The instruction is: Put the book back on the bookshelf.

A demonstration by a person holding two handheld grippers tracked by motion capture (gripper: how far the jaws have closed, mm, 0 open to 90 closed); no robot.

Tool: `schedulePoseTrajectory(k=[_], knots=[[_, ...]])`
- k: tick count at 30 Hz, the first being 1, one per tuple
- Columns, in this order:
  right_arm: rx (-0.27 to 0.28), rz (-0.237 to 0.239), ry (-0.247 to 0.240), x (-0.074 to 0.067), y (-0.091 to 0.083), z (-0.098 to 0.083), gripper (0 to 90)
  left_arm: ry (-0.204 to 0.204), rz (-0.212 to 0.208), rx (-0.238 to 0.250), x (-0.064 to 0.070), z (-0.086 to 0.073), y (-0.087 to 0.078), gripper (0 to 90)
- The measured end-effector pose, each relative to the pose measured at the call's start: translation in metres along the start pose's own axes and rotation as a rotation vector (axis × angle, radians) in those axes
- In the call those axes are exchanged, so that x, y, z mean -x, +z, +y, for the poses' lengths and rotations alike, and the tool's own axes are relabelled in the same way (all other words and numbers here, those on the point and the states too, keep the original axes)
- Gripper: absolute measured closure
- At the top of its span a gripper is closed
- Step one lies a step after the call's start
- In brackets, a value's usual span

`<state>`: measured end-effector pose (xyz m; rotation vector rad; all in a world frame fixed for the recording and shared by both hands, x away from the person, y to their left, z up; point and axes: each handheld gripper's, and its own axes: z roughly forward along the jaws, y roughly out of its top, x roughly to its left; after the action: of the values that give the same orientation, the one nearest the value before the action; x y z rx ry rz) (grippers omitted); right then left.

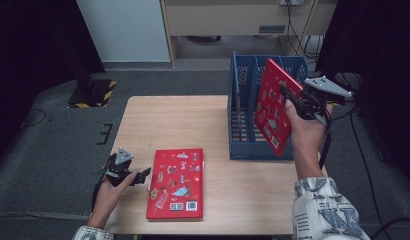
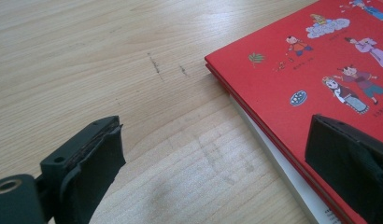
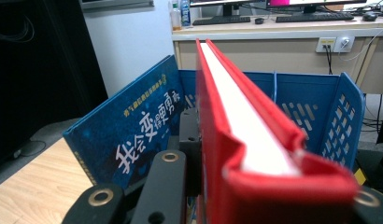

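One blue book (image 3: pixel 133 140) in blue rack (image 1: pixel 243 145)

A red picture book (image 1: pixel 273 107) stands tilted on edge, clamped in the right gripper (image 1: pixel 288 97) above the blue rack. A second red book (image 1: pixel 176 183) lies flat just beside the left gripper (image 1: pixel 143 175).

A light wooden table (image 1: pixel 193 120) is standing on grey carpet (image 1: pixel 58 145). Behind the table, a white panel (image 1: pixel 124 30) is leaning beside a beige desk (image 3: pixel 273 42) that is carrying monitors and keyboards (image 3: pixel 222 19). Left of the table, a black-and-yellow striped base (image 1: pixel 93 94) is sitting on the carpet. Right of the table, cables (image 1: pixel 363 150) are trailing. Dark curtains (image 1: pixel 28 45) are hanging at both sides.
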<state>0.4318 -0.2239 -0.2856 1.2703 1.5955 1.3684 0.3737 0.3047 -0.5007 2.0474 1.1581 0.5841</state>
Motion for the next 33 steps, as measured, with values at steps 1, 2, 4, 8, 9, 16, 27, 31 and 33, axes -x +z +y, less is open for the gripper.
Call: schedulePoseTrajectory(k=[1,2,4,8,9,16,27,31,33], knots=[[0.001,-0.002,0.001,0.000,0.000,0.000,79.8,-0.001,0.000,0.002,0.000,0.000,0.000,3.6],[0.002,-0.004,0.004,0.001,0.000,0.000,79.8,-0.001,0.001,0.002,0.000,0.000,0.000,3.7],[0.002,-0.009,0.007,0.001,0.001,0.000,79.8,-0.002,0.001,0.001,0.000,0.000,0.000,3.6],[0.000,-0.017,0.008,0.004,0.004,-0.001,79.8,0.002,0.000,0.001,0.001,0.000,0.000,3.6],[0.000,-0.019,0.016,0.005,0.004,-0.001,79.8,0.001,-0.001,0.000,0.001,0.000,0.000,3.7],[0.000,-0.023,0.016,0.006,0.008,-0.002,79.8,-0.004,0.001,0.007,0.001,0.000,0.000,3.6],[-0.001,-0.034,0.015,0.007,0.013,0.000,79.8,-0.002,0.000,0.008,0.001,0.001,0.000,3.6],[-0.001,-0.042,0.011,0.006,0.017,0.003,79.8,-0.004,-0.006,0.010,0.002,0.001,0.000,3.6],[0.000,-0.045,0.012,0.006,0.019,0.005,79.8,-0.006,-0.007,0.013,0.002,0.001,0.000,3.6]])
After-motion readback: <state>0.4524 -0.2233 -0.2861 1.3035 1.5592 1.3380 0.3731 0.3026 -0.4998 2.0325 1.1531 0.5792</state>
